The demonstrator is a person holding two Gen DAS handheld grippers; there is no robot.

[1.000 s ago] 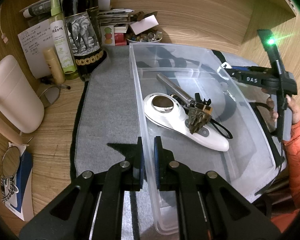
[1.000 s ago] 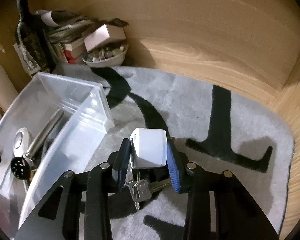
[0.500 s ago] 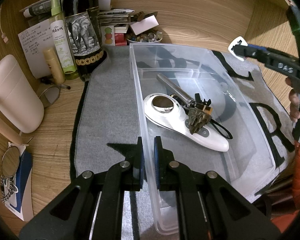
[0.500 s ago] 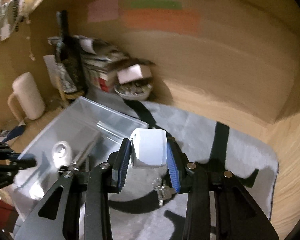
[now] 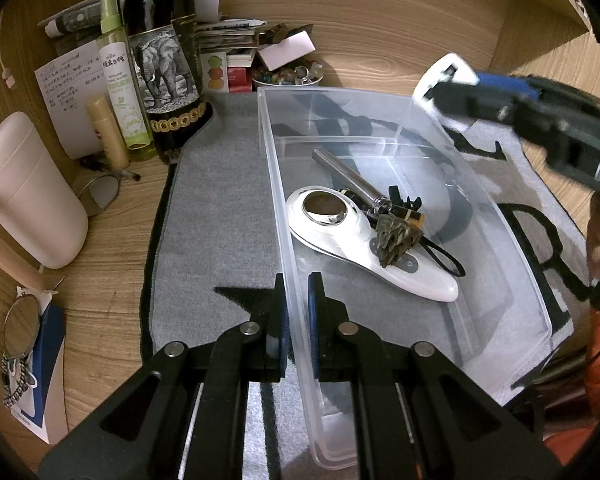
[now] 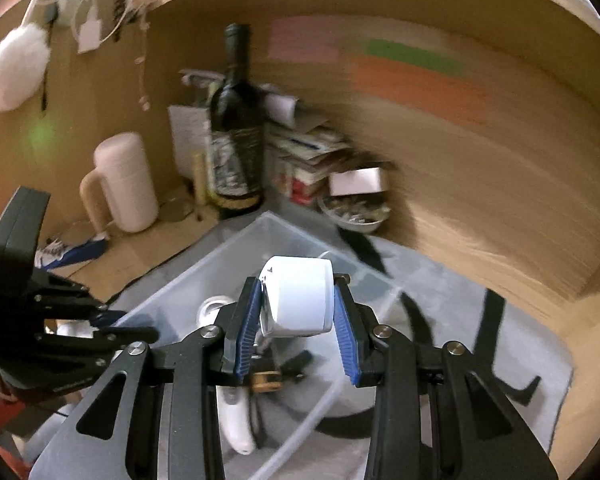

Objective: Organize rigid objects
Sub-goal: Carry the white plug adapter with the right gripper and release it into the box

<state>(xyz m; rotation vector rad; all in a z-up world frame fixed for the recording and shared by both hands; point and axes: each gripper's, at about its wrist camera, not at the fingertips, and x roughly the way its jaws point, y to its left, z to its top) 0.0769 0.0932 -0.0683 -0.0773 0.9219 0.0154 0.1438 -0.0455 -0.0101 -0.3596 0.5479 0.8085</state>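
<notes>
A clear plastic bin (image 5: 512,248) lies on a grey mat (image 5: 216,216). In it lie a white handheld device (image 5: 364,248), a metal tube (image 5: 348,176) and a small dark ornament (image 5: 396,236). My left gripper (image 5: 296,308) is shut on the bin's left wall. My right gripper (image 6: 300,320) is shut on a white box-shaped key fob (image 6: 298,296) and holds it in the air above the bin (image 6: 236,256). It shows in the left wrist view (image 5: 448,84) over the bin's far right corner. The keys beneath the fob are hidden.
A dark wine bottle (image 5: 164,60), a green spray bottle (image 5: 120,80), a pale mug (image 5: 24,192), papers and a bowl of small items (image 5: 288,76) stand along the wooden wall. Round glasses (image 5: 20,328) lie at the left edge.
My right gripper has lifted the key fob off the mat and carried it left, over the bin. My left gripper has stayed clamped on the bin wall.
</notes>
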